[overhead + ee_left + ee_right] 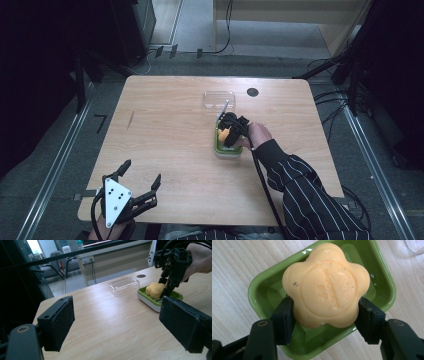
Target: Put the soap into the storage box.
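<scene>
While the right gripper (325, 317) clamps the flower-shaped soap (325, 286) in the green dish (259, 290) — right of the desk's (165, 125) centre — the left gripper (134, 184) waits open at the near-left corner. Step looks like lifting or placing soap — clear lid (219, 99) probably follows.

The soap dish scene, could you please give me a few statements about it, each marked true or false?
1. The right gripper is shut on the orange soap. True.
2. The soap is over the green dish. True.
3. The clear lid covers the dish. False: it lies apart on the table, beyond the dish.
4. The left gripper holds the lid. False: it is open and empty, near the table's front edge.
</scene>
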